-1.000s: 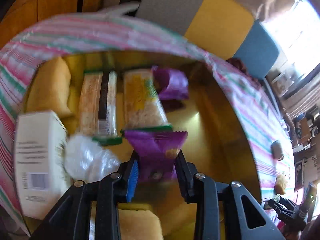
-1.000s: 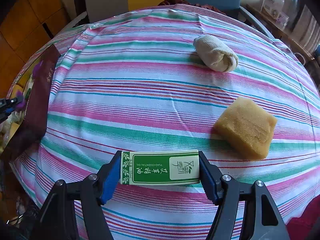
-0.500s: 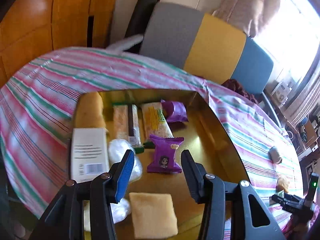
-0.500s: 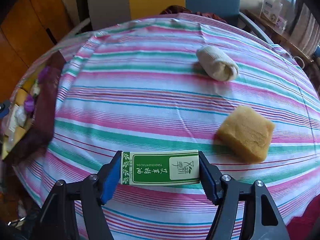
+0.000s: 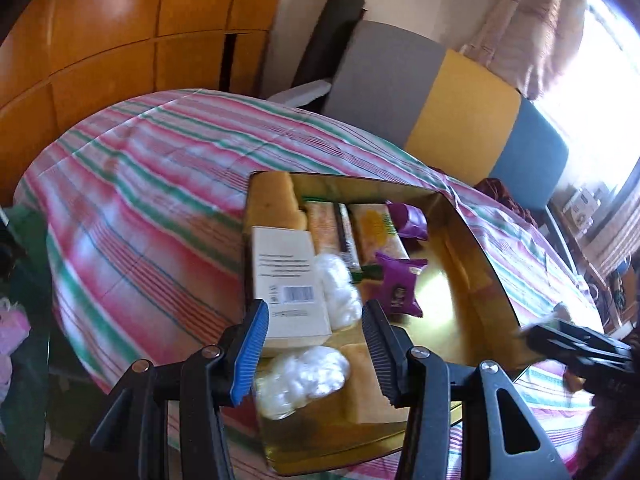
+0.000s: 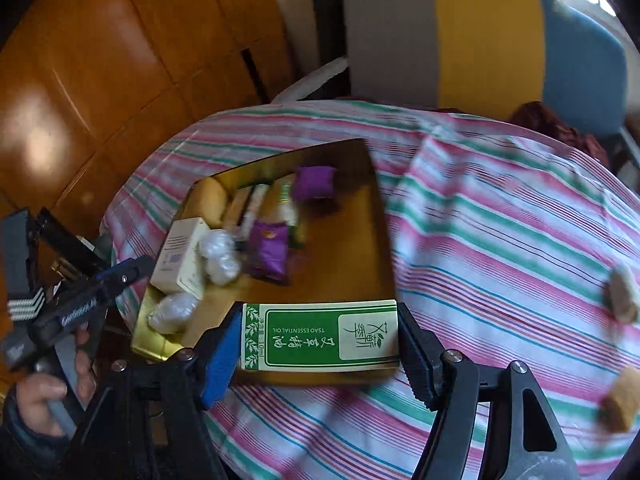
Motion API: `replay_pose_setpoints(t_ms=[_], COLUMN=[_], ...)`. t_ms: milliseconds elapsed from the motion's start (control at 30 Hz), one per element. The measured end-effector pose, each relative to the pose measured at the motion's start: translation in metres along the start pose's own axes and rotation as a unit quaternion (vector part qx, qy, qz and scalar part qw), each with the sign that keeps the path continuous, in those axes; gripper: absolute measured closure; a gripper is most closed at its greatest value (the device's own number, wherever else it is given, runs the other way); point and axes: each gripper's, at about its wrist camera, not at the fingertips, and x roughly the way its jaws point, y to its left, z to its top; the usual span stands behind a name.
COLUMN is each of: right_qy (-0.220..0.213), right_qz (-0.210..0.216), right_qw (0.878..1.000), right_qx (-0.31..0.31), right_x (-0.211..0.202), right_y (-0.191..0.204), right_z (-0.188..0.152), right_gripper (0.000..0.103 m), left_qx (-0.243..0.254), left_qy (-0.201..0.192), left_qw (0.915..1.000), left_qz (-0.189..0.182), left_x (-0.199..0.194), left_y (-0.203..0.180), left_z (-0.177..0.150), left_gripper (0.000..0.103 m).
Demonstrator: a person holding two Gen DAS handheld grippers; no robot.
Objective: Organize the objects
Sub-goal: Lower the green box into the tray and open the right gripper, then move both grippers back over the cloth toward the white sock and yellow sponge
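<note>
**One box in hand, one tray waiting**

Two grippers are at work over the striped bench (image 6: pixel 500 240). The right gripper (image 6: pixel 320 340) has its fingers clamped on the two short ends of a green-and-white box (image 6: pixel 320 336), which hangs above the near edge of the gold tray (image 6: pixel 372 240). The left gripper (image 5: pixel 316 344) stands partly open with nothing between its fingers, hovering over the tray's near end.

The tray's left side is crowded: a white carton (image 6: pixel 182 256), clear-wrapped white bundles (image 6: pixel 218 256), snack bars and two purple packets (image 6: pixel 268 256). Its right half looks bare, so that is probably the best landing spot. To do it well, I would carry the box over the rim, keep it level and lined up with the tray's long side, lower it until it rests on the floor, and only then release. The left gripper should stay clear of the path.

A sponge (image 6: pixel 620 404) and a rolled cloth (image 6: pixel 624 296) lie on the bench, apparently not yet sorted.
</note>
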Motion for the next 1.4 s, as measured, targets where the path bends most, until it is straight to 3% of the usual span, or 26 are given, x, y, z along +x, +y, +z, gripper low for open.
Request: replay_pose_setpoints(t_ms=[233,367,433,600,967,1233,1400], right_qy=[0.056,0.085,0.095,0.076,0.007,-0.030,-0.042], right_qz=[-0.015,0.026,0.047,0.064,0.032,-0.023,-0.062], right_qw=[0.997,0.992,0.991,0.991,0.998,0.996,0.991], right_qx=[0.049,0.084,0.085,0.084,0.060,0.077,0.114], right_x=[0.080,0.106,0.111,0.099,0.036,-0.013,-0.040], right_y=[0.023,0.023,0.025,0.020,0.001,-0.049,-0.100], right_z=[0.014,0.007,0.003,-0.003,-0.010,-0.020,-0.031], right_gripper=[0.029,0.029,0.024,0.018,0.015,0.012,0.012], left_qx=[-0.007,0.002,0.003,0.013,0.057,0.110,0.143], left_qy=[-0.002,0.002,0.007,0.008,-0.004,-0.008,-0.003], left_qw=[0.9999,1.0000,1.0000,0.9999,0.9984,0.9935,0.9889], left_qz=[-0.010,0.002,0.003,-0.004,-0.008,-0.027,-0.041], left_x=[-0.001,0.002,0.005,0.003,-0.013,-0.022,-0.021], left_y=[0.009,0.005,0.004,-0.005,-0.035,-0.074,-0.101], left_z=[-0.004,-0.007,-0.009,-0.012,-0.016,-0.024,-0.029], left_gripper=[0.054,0.054,0.054,0.054,0.054,0.054,0.054])
